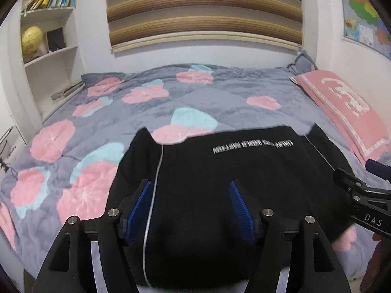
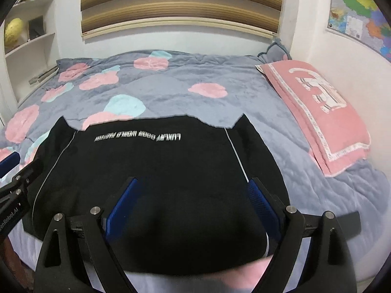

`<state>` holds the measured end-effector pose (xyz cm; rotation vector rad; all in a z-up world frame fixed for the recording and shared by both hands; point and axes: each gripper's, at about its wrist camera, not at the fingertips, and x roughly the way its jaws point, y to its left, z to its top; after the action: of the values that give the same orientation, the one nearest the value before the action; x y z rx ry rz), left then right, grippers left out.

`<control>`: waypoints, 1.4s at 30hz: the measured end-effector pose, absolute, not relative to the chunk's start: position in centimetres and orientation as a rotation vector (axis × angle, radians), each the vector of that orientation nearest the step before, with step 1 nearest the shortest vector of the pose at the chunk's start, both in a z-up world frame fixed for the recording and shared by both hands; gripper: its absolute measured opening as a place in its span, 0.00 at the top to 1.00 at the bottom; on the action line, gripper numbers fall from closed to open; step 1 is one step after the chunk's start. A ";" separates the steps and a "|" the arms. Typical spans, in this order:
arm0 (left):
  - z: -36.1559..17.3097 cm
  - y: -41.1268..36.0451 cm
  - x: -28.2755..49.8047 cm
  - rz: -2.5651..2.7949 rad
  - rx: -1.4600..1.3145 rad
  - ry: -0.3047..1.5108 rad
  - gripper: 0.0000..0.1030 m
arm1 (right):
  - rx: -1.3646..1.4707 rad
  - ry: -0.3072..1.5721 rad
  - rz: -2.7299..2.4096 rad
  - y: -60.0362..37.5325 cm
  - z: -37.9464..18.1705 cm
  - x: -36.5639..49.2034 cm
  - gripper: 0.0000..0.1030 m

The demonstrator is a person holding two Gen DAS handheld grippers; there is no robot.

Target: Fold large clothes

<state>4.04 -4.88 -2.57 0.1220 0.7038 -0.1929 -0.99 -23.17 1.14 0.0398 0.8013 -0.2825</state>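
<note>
A black garment (image 1: 220, 183) with white piping and white lettering lies on the near part of the bed; it also shows in the right wrist view (image 2: 158, 171). My left gripper (image 1: 190, 190) is open above its left half, blue pads (image 1: 140, 207) apart, holding nothing. My right gripper (image 2: 193, 188) is open above its right half, blue pads (image 2: 261, 202) apart, empty. Each gripper shows at the edge of the other view: the right one (image 1: 361, 195) and the left one (image 2: 14, 183). The garment's near edge is hidden behind the grippers.
The bed has a grey quilt (image 1: 207, 97) with pink and teal flowers. A pink pillow (image 1: 342, 107) lies at the right by the wall. White shelves (image 1: 48, 48) with books and a globe stand at the left. A striped blind hangs behind.
</note>
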 end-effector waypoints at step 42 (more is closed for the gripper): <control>-3.2 -2.5 -1.5 -0.181 0.106 0.762 0.32 | 0.052 0.806 -0.282 -21.9 1.4 -6.9 0.09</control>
<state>-1.45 -2.50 -3.17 0.1057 0.7621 -0.1812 -6.91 -21.90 1.40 0.0523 0.8057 -0.2824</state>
